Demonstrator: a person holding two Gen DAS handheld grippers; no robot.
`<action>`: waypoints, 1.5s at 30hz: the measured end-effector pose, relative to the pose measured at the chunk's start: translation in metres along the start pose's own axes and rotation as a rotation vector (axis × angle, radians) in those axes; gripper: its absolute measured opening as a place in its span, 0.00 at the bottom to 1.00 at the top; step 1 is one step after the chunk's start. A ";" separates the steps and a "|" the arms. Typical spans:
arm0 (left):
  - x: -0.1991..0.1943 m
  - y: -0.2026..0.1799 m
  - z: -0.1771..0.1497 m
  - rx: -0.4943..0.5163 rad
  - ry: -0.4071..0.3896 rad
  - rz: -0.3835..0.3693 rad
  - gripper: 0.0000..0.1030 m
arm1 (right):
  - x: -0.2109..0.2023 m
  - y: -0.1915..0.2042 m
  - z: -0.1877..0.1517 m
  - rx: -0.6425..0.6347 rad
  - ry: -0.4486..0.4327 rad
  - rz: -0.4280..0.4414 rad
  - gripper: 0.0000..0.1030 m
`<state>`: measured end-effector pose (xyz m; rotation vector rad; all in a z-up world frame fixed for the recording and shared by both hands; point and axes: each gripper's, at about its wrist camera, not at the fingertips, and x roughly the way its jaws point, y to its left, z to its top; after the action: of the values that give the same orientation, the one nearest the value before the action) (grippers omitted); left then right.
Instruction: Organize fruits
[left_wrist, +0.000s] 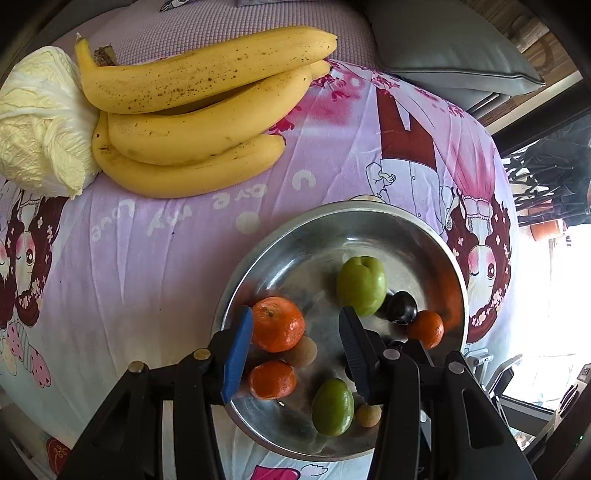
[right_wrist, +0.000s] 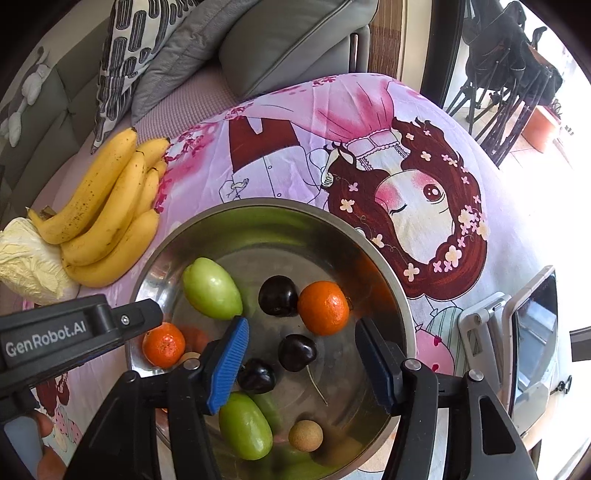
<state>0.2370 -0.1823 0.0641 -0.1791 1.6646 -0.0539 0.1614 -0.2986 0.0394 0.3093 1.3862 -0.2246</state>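
Both my grippers – left (left_wrist: 295, 347) & right (right_wrist: 301, 365) – hang spread apart, empty, over bowl (right_wrist: 402, 295) w/ oranges, plums; bananas (left_wrist: 192, 110) lie beyond.

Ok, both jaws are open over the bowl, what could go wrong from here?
1. The metal bowl sits on soft wrinkled bedsheet; pressing its rim may tip it.
2. Round dark cherries and mandarin lie loose; a nudge could roll them.
3. The left gripper and right gripper crowd one bowl and may collide.
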 end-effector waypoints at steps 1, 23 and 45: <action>-0.002 0.004 -0.002 -0.001 -0.009 0.014 0.48 | 0.000 0.002 -0.001 -0.006 0.000 0.000 0.64; -0.007 0.089 -0.029 -0.126 -0.089 0.186 0.90 | 0.011 0.044 -0.012 -0.133 0.046 0.044 0.75; 0.015 0.128 -0.029 -0.147 -0.112 0.278 0.90 | 0.020 0.068 -0.018 -0.228 0.037 0.024 0.93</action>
<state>0.1955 -0.0602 0.0343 -0.0593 1.5677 0.2836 0.1706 -0.2283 0.0229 0.1418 1.4291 -0.0398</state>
